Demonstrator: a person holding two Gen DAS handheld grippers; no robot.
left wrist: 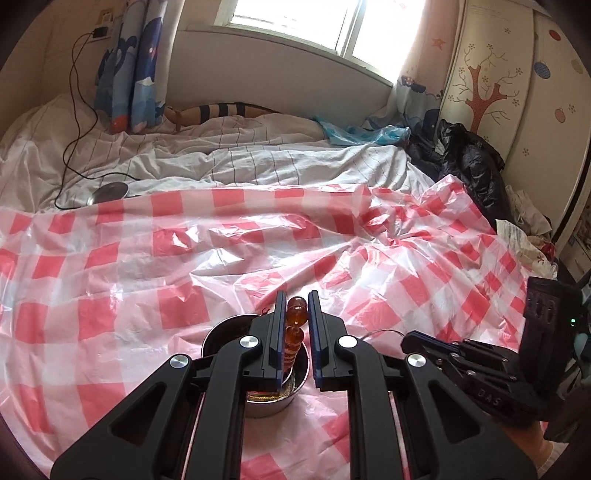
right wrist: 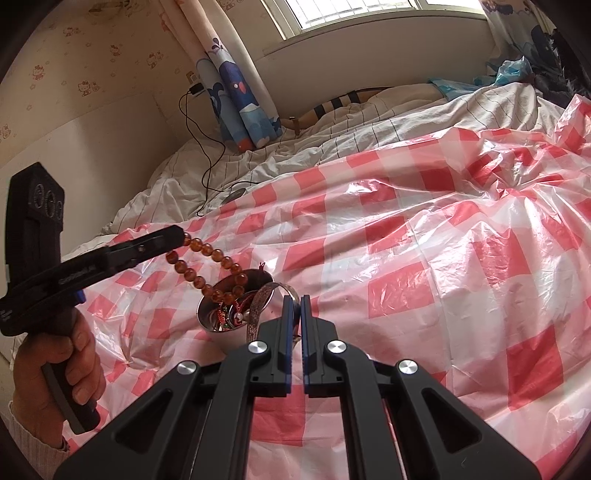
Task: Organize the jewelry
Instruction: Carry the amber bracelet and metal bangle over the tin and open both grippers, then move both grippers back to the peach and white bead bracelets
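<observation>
beads [right wrist: 207,258] hang from your left gripper [right wrist: 181,234], which grips the amber strand above the steel bowl [right wrist: 221,334], so lower until the loop pools inside before letting go, while your right gripper [right wrist: 295,301], clenched on the silver bangle [right wrist: 282,290], holds steady.

Left wrist view: looking forward along two fingers, close above the metal bowl [left wrist: 258,400], facing the window [left wrist: 295,22]. Right wrist view: beside it, low over the checkered sheet [right wrist: 424,266], facing the same window. Shared by both: bowl, amber bead string [right wrist: 207,258], sheet, bed.
</observation>
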